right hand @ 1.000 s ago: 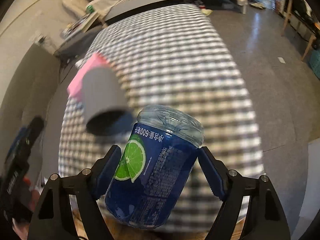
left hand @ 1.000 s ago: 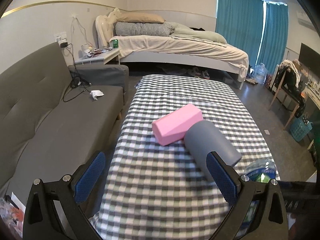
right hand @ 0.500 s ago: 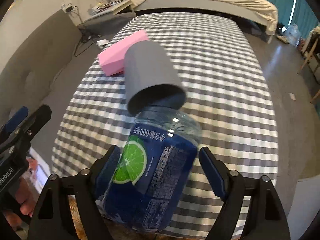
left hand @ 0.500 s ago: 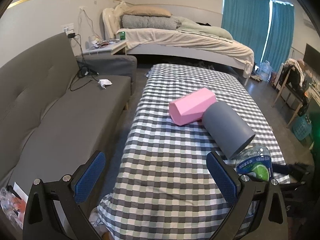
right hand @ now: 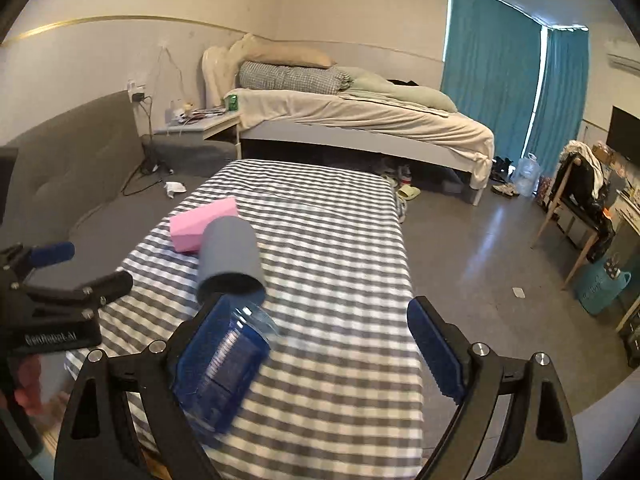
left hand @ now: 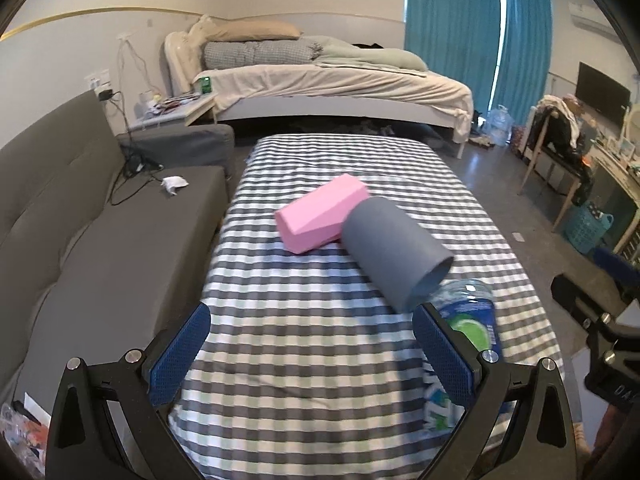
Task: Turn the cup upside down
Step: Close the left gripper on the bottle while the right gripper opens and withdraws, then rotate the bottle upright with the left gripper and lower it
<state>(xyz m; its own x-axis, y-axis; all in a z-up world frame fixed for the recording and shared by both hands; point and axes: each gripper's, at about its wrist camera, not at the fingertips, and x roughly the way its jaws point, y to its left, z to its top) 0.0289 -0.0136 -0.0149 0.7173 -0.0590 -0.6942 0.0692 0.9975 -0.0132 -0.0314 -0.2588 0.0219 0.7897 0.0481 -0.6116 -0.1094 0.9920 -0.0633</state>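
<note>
My right gripper (right hand: pixel 316 344) is spread wide; the clear plastic cup with a blue lime label (right hand: pixel 220 372) leans blurred against its left finger. Beyond lies a grey cylinder (right hand: pixel 228 256), its inside unseen. My left gripper (left hand: pixel 316 354) gapes empty.

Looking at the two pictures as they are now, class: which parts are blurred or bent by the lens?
Left wrist view: the checked cloth smears near the camera; the grey cup and pink block stay fairly sharp; walls bow, corners go dark. Right wrist view: the blue bottle is motion-blurred, its print unreadable; the bed is sharp; the wall's gold stripe curves.
</note>
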